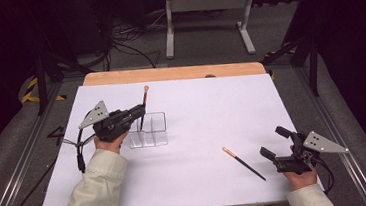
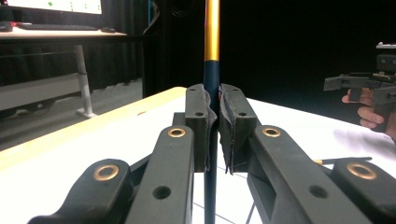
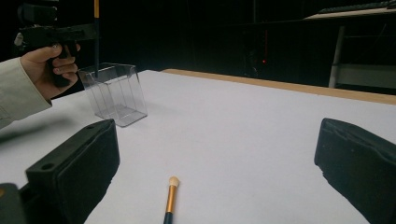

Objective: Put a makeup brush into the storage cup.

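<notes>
White table [image 1: 198, 131], wood strip along the far edge; dark room beyond.
Item 1: left gripper [image 1: 139, 110], clamped on an upright brush [image 1: 143, 106], its dark handle pinched between the pads, lower end inside the clear box [image 1: 148, 131] just under the jaws.
Item 2: right gripper [image 1: 275, 145], jaws wide apart, nothing between them.
Item 3: second brush [image 1: 244, 163], flat on the table just ahead of the right gripper, pale tip pointing away from it.

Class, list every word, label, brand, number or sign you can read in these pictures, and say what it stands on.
None can be read.
Screen at the top left of the left gripper view: small green marks, too blurred to read.
Brush in the left tongs, brush lying on the table, clear box: no print visible.
</notes>
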### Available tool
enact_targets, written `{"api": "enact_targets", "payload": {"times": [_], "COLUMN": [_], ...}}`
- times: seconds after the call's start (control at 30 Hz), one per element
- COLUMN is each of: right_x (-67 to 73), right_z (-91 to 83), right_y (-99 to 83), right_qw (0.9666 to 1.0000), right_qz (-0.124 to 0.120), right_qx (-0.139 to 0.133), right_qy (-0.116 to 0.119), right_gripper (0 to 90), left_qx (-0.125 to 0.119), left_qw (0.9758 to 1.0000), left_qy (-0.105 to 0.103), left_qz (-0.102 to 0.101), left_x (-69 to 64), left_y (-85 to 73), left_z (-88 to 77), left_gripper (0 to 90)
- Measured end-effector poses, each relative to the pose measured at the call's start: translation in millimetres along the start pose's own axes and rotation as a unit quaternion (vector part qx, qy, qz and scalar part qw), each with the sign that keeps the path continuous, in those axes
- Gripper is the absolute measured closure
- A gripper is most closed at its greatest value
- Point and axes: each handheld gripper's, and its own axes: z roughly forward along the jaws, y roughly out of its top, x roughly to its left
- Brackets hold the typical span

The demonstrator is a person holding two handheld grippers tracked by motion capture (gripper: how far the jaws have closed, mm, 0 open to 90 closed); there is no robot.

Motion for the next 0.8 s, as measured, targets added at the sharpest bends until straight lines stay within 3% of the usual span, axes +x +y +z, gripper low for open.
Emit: {"api": "enact_targets", "payload": {"times": [0.8], "right_x": [0.2], "right_z": [2.5], "right_y": [0.3], "right_qw": [1.0], "right_qz": [-0.001], "right_qx": [0.001], "right_qy": [0.006], "right_gripper": [0.8], "left_qx": [0.031], "left_qw": [0.9994], "left_qy": [-0.006], "left_qz": [-0.011], "left_x": [3.9], "left_y": [-13.2], "left_z": [3.7], "left_gripper": [82.0]}}
